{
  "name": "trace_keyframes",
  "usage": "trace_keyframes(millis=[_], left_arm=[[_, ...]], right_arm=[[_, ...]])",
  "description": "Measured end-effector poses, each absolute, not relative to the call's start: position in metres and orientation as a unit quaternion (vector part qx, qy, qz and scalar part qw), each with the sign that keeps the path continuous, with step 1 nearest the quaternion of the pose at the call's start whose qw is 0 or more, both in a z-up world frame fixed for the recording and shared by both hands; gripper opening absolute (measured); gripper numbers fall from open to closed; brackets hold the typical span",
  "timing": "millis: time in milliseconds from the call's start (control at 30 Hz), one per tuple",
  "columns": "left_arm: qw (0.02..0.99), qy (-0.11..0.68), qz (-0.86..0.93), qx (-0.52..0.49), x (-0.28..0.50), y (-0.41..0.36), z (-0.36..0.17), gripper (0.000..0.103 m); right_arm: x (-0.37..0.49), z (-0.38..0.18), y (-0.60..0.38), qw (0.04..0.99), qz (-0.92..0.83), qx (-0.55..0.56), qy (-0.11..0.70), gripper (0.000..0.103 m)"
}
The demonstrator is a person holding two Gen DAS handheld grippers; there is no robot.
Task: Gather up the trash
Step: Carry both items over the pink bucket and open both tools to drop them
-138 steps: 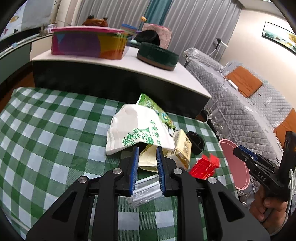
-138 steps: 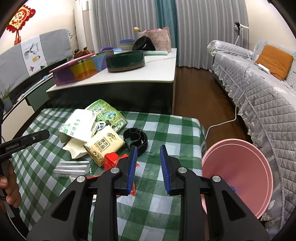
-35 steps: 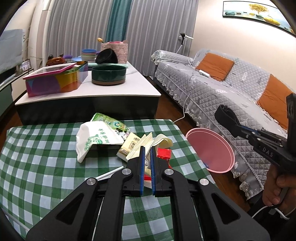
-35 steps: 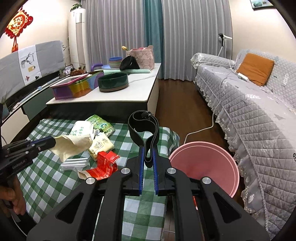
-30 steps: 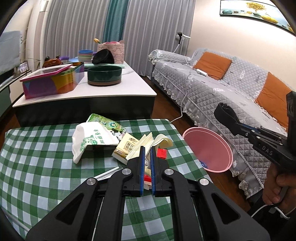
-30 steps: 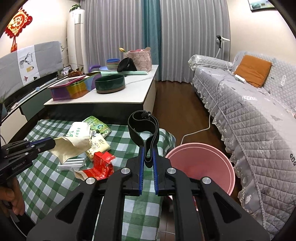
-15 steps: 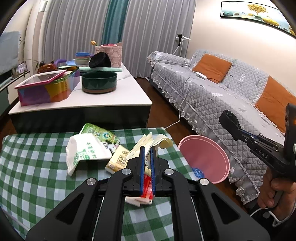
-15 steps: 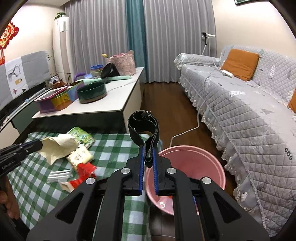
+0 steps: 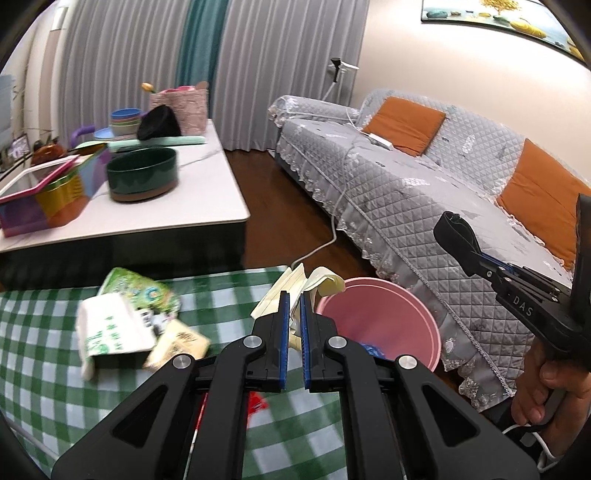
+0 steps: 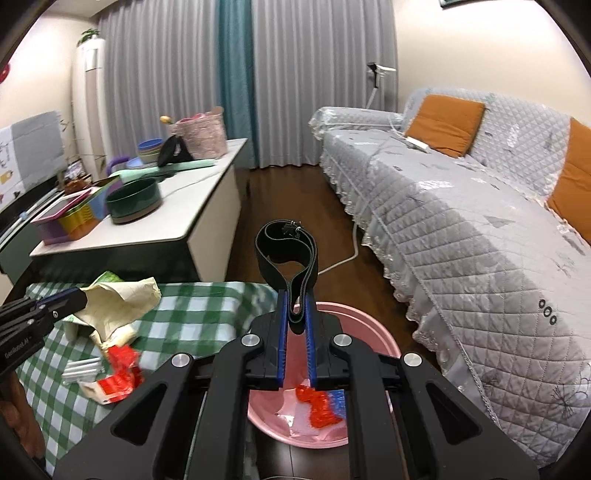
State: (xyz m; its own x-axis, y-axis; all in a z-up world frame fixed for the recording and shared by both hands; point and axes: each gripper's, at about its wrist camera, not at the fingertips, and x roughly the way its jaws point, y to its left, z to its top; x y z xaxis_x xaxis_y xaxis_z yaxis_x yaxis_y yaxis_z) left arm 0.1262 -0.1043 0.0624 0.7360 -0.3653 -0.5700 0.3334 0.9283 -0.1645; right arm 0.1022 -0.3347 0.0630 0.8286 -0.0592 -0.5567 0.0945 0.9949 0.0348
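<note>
Both wrist views look forward and downward, close over the table's [image 9: 44,332] far-right edge; both share the pink basin [image 10: 384,343], blurred sofa [image 9: 424,177] beyond.

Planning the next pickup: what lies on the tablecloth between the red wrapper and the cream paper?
In the right wrist view, nothing: the red wrapper lies right below the held cream paper.

Grey curtains [image 10: 295,74] with one teal panel cover the far wall. A quilted grey sofa [image 10: 461,221] with orange cushions [image 10: 443,123] lines the right side, above dark wood floor [image 10: 280,192]. A painting [image 9: 498,14] hangs overhead.
</note>
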Motion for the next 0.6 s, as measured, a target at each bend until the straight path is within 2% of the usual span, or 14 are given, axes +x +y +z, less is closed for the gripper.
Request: trace_keyframes(millis=[600], left_arm=[[0.905, 0.351, -0.242, 0.001, 0.17, -0.205, 0.026, 0.005]], right_arm=[[0.13, 0.042, -0.383, 0.94, -0.091, 0.077, 0.319, 0.009]])
